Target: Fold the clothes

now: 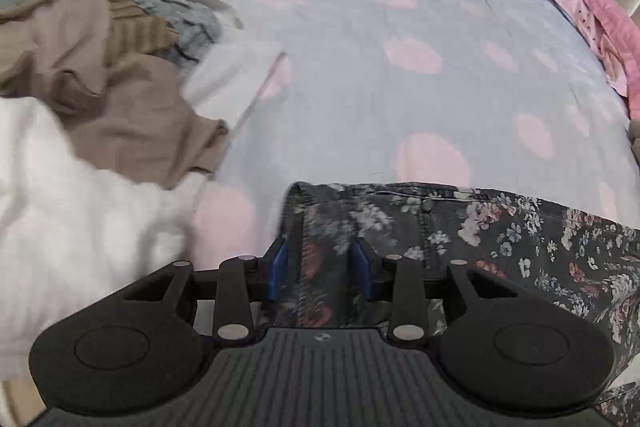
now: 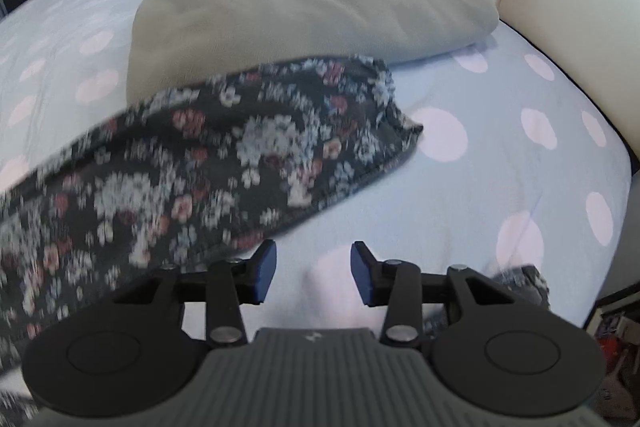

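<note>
Left gripper around floral garment hem; right gripper parted, empty, over bare bedsheet.

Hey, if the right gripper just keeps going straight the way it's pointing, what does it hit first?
Probably the bare polka-dot bedsheet: the right gripper is open with nothing between its fingers. The floral garment lies just left of that line and the grey pillow farther ahead, though depth is hard to judge.

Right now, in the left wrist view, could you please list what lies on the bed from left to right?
White fluffy garment → tan sweater → dark floral trousers, between the left gripper's jaws → pink pillows.
</note>
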Demonstrator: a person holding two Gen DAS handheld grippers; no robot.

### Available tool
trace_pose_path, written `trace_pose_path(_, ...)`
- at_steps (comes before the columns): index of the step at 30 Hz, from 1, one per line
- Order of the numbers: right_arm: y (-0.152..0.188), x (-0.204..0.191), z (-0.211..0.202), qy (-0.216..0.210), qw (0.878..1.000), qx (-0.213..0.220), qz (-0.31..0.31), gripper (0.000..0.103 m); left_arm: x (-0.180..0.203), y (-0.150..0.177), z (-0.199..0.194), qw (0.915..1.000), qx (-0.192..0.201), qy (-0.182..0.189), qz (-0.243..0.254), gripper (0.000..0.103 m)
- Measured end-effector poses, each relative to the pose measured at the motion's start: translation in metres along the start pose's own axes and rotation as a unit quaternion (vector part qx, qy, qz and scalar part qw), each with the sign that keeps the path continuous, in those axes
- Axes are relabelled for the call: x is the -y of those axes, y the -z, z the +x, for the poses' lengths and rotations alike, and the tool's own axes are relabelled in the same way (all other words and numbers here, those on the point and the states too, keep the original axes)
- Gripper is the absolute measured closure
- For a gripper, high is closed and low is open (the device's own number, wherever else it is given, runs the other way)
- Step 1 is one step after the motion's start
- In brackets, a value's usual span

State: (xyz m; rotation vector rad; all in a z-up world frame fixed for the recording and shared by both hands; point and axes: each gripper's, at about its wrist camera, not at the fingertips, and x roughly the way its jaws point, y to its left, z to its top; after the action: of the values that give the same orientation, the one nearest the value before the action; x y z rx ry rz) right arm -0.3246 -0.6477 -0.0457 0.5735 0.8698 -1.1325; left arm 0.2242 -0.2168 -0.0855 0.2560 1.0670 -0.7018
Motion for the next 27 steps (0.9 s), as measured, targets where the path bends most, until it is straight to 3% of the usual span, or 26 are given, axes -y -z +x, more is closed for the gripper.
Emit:
trace_pose_path(10,-0.046,0.057,0.044,0.035,0.99,0.047,0.126,0.053,0.004,-0.01,0.016,0.9998,0.007,-0.017,0.005,0.095)
trace_pose_path(19,-0.046,0.065,0.105,0.05,0.986,0.012,0.156,0.052,0.013,-0.007,0.022,0.9986,0.014,-0.05,0.014,0.1)
trace_pose_path(20,-0.048,0.062,0.107,0.048,0.987,0.017,0.15,0.063,0.014,-0.006,0.021,0.9983,0.017,-0.055,0.015,0.101)
trace_pose_path(21,-0.05,0.059,0.107,0.043,0.988,0.021,0.146,0.089,0.016,-0.006,0.018,0.9978,0.024,-0.059,0.016,0.101)
trace_pose_path(22,-0.052,0.056,0.104,0.042,0.988,0.027,0.145,0.099,0.018,-0.007,0.015,0.9973,0.032,-0.063,0.017,0.102)
trace_pose_path(27,-0.059,0.057,0.081,0.094,0.979,0.077,0.163,0.101,0.017,-0.015,0.001,0.9953,0.058,-0.078,0.007,0.102)
